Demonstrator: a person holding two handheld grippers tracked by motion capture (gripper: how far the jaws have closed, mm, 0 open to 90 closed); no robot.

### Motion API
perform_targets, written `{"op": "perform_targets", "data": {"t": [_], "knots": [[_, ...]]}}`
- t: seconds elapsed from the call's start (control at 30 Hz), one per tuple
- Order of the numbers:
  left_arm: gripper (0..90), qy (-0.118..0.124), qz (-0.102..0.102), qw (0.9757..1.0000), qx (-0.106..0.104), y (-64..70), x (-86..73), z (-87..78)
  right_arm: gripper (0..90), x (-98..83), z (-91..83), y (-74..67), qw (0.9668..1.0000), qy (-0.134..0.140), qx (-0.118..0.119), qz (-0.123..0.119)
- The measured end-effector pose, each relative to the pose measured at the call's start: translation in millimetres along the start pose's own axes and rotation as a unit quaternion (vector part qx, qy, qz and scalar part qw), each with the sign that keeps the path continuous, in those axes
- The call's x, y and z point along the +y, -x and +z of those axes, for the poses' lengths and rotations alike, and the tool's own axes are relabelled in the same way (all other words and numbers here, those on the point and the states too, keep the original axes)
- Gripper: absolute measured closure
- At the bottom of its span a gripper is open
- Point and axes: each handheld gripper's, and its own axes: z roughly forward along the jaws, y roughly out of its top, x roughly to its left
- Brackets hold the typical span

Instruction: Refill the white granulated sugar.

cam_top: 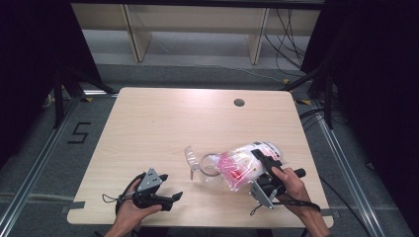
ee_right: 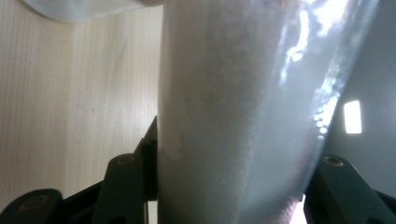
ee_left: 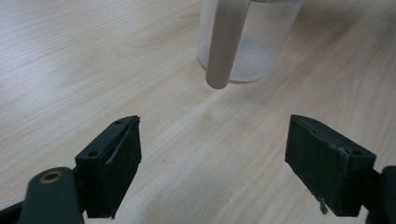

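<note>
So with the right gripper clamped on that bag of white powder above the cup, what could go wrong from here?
1. The plastic bag is soft and tilted toward the clear cup; powder could spill onto the table.
2. The right gripper squeezes the bag's body, so it might slip or bulge.
3. The left gripper stands open, away from the cup, so nothing steadies it.

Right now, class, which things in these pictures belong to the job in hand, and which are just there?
In the job:
right gripper, shut on the plastic bag
plastic bag of white powder
clear cup
scoop beside the cup

Just there:
left gripper, open and apart
cable hole in the table
</note>
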Motion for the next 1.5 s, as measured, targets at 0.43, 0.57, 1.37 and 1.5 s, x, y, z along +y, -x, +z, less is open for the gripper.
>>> {"op": "perform_targets", "data": {"t": [0.43,0.57,1.37,1.5], "knots": [[18.0,0.002,-0.003,1.0000,-0.003,0.0,-0.5,0.8,51.0,5.1,0.1,1.7,0.9976,-0.007,-0.007,-0.068],[18.1,0.002,-0.003,1.0000,-0.005,-0.5,-0.6,0.9,51.2,5.6,-0.4,1.8,0.9965,-0.016,-0.008,-0.082],[18.0,0.003,-0.008,1.0000,-0.004,0.0,-0.8,1.8,52.7,9.9,-2.7,6.3,0.9881,-0.025,-0.020,-0.150],[18.0,0.003,-0.008,1.0000,-0.004,0.1,-0.8,1.8,53.0,10.0,-3.4,5.1,0.9887,-0.033,-0.022,-0.145]]}}
